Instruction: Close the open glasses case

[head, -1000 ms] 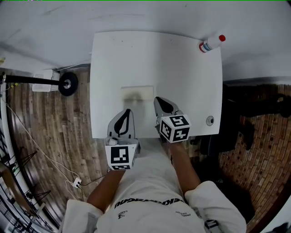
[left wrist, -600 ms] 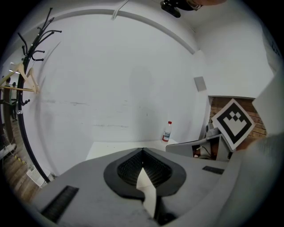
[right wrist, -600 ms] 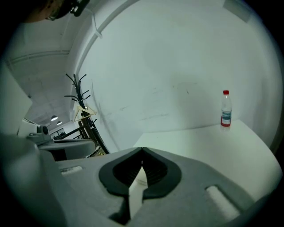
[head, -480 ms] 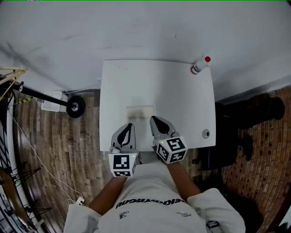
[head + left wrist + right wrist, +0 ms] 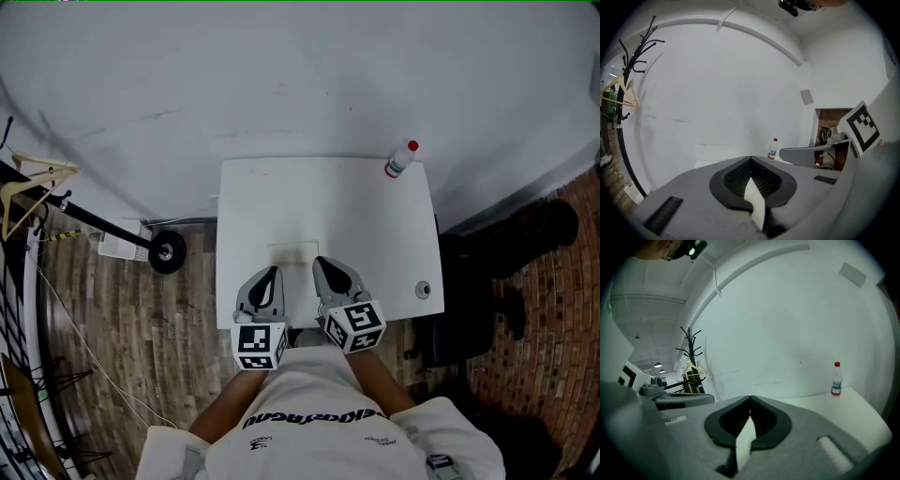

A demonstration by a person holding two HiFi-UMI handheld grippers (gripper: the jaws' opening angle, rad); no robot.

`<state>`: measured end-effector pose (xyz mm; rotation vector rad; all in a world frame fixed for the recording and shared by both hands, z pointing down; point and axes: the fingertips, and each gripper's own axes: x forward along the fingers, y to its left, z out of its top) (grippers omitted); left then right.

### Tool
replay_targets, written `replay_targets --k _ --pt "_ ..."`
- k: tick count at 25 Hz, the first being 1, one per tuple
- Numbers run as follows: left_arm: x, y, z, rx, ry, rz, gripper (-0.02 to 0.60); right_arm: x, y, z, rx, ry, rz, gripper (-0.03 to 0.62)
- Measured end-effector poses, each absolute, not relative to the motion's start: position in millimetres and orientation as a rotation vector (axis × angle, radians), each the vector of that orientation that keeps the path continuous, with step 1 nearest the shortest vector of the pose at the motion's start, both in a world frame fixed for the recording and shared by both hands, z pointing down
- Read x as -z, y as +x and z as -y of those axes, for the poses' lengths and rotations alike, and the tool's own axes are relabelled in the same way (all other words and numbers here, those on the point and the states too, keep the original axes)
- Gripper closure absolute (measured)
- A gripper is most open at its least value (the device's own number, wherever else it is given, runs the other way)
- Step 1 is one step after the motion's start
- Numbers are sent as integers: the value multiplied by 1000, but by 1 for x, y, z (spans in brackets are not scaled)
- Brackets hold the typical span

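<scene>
left gripper [image 5: 267, 277]: jaws pressed together, nothing between them; over the table's near edge.
right gripper [image 5: 322, 266]: jaws together, empty; beside the left gripper.
pale cream rectangular glasses case [image 5: 292, 251]: flat on the white square table [image 5: 361, 220], just past both gripper tips; lid state unclear.
small clear plastic bottle with red cap [image 5: 400, 159]: far right corner.

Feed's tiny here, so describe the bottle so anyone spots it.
Find the white table against the white wall. At its far right corner stands a bottle. Its red cap sets it apart from the pale case and round fitting nearer the person.
</scene>
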<state>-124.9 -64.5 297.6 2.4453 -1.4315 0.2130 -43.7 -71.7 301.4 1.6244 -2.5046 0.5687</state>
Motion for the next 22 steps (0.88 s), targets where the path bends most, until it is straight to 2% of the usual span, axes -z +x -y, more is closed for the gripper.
replay_targets --k 22 --pt "-277 -122 74 -170 2535 1429 584 -278 -43 78 -447 1658 2532 597"
